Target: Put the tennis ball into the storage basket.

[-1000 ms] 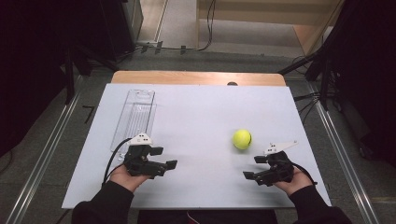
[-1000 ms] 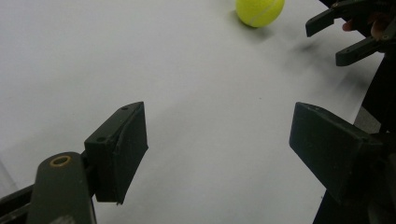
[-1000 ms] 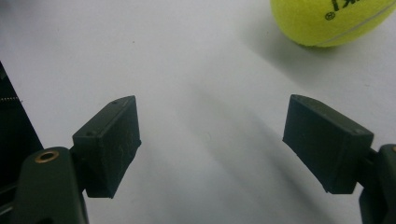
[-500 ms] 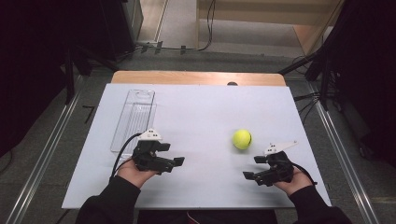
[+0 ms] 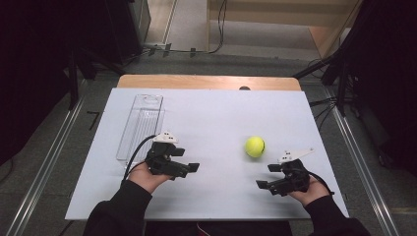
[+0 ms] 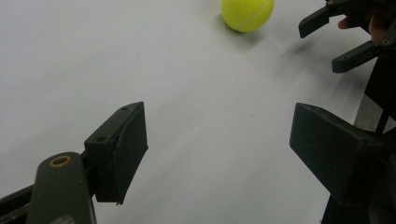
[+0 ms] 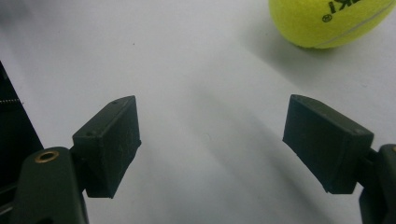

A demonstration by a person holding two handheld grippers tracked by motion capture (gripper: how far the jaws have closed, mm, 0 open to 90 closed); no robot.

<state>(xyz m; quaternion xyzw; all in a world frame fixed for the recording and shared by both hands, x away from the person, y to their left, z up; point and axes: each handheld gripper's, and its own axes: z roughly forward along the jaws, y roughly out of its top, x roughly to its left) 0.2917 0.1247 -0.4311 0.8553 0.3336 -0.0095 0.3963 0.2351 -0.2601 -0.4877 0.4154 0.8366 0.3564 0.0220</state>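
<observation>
A yellow tennis ball (image 5: pixel 254 146) lies on the white table top (image 5: pixel 211 113), right of centre. My left gripper (image 5: pixel 188 160) hovers left of centre, open and holding nothing, pointing right toward the ball. In the left gripper view the ball (image 6: pixel 247 14) sits far ahead of the open left gripper (image 6: pixel 219 140), and the other gripper's jaws show at the top right. My right gripper (image 5: pixel 265 176) is open near the front right, just below the ball and pointing left. The right gripper view has the ball (image 7: pixel 331 21) at the upper right, beyond the open, empty right gripper (image 7: pixel 212 135).
A long clear plastic tray (image 5: pixel 141 123) lies at the table's left, just behind my left hand. A wooden strip (image 5: pixel 206 82) runs along the far edge. Black stands and cables surround the table on the floor.
My left gripper has moved right and slightly forward, toward the table's middle. The right gripper and the ball have stayed in place.
</observation>
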